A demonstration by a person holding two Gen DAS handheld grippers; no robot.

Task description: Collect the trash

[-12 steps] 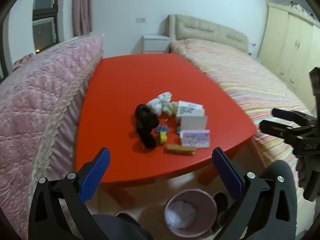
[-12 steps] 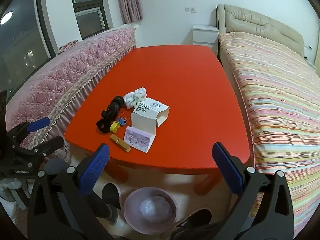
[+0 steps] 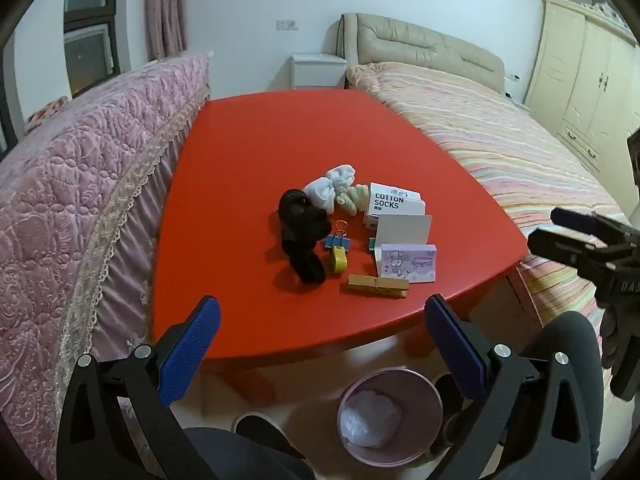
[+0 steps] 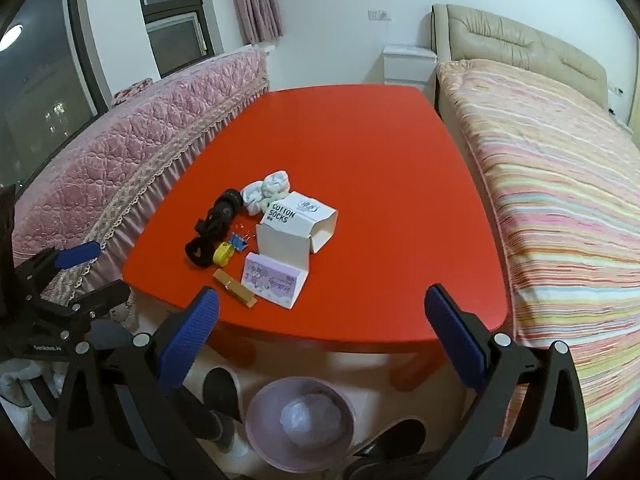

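Note:
A red table (image 3: 280,128) (image 4: 380,152) carries a small heap near its front edge: a white "COTTON SOCKS" box (image 3: 394,202) (image 4: 298,220), a purple printed packet (image 3: 408,262) (image 4: 274,280), a wooden clothespin (image 3: 378,286) (image 4: 234,288), black socks (image 3: 300,232) (image 4: 212,232), white socks (image 3: 332,184) (image 4: 266,190), a yellow tape roll (image 3: 339,260) (image 4: 223,254) and a blue binder clip (image 3: 338,240) (image 4: 240,242). A pink bin (image 3: 388,416) (image 4: 300,420) with a white liner stands on the floor below the table's front. My left gripper (image 3: 320,344) and right gripper (image 4: 320,340) are both open and empty, in front of the table above the bin.
A pink quilted sofa (image 3: 80,180) (image 4: 140,140) borders the table's left side. A striped bed (image 3: 500,140) (image 4: 560,180) borders its right. A white nightstand (image 3: 318,68) stands behind. The person's legs and slippers (image 4: 218,392) are near the bin.
Both grippers have shifted only slightly; the view of the table and the heap is nearly the same. Nothing was picked up or moved.

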